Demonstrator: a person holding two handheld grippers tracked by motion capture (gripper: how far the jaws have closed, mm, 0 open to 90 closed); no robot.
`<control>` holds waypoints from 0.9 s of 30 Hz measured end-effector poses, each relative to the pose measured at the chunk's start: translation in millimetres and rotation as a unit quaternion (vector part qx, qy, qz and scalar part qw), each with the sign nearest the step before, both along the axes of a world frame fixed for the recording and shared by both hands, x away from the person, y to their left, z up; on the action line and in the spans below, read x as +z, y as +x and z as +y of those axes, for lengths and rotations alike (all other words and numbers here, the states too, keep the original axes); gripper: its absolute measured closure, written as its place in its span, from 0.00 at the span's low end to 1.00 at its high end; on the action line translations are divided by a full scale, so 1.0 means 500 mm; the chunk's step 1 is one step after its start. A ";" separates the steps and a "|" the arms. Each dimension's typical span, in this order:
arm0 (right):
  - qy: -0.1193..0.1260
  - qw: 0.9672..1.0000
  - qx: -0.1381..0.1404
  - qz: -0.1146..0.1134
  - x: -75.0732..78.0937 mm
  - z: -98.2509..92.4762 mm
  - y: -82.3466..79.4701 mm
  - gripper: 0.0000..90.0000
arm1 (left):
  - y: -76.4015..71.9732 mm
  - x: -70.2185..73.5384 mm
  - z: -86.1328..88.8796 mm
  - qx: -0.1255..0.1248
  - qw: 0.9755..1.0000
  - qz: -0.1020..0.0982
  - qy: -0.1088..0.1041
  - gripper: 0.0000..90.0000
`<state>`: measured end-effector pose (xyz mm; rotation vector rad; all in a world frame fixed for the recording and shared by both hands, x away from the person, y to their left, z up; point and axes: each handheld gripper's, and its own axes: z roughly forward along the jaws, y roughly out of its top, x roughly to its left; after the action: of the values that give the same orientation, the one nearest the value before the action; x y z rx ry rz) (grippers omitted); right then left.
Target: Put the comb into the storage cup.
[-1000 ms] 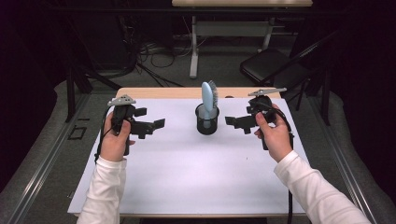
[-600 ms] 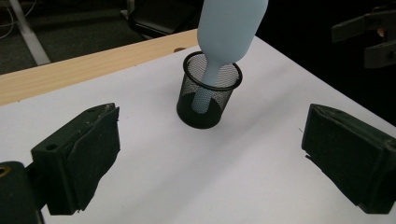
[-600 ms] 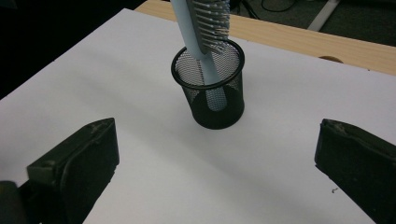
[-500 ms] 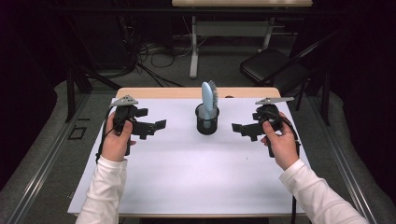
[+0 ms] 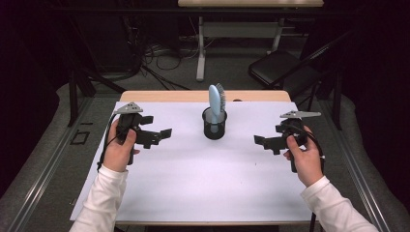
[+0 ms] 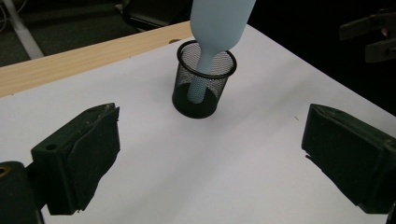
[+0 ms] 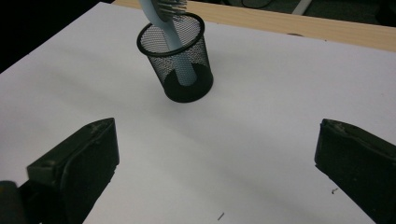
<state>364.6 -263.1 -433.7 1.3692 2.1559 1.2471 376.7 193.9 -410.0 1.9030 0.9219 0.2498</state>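
I hold my left gripper [image 5: 164, 134] above the white sheet [image 5: 193, 183] that covers the table, its jaws spread wide with nothing between them, aimed toward the black mesh cup [image 5: 214, 123] near the middle of the far side. My right gripper [image 5: 261, 142] hangs on the other side of the cup, well apart from it, jaws equally wide and empty. The light blue hairbrush [image 5: 215, 99] stands in the cup handle down, leaning against its rim, bristles above.
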 end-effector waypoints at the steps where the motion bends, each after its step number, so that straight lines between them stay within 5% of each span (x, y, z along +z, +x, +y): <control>1: 0.000 1.000 -0.004 0.000 -0.004 -0.006 -0.004 0.00 | -0.001 -0.002 0.001 0.003 1.000 0.000 0.003 0.05; 13: -0.010 0.999 -0.043 -0.003 -0.044 -0.052 -0.049 0.00 | -0.021 -0.039 0.029 0.031 0.999 0.009 0.023 0.05; 27: -0.049 0.995 -0.084 -0.009 -0.106 -0.086 -0.087 0.00 | -0.057 -0.098 0.074 0.065 0.998 0.013 0.016 0.05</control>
<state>320.8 -306.1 -486.6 1.4588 2.0136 1.0730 348.0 231.1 -458.9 1.8812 1.0660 0.3190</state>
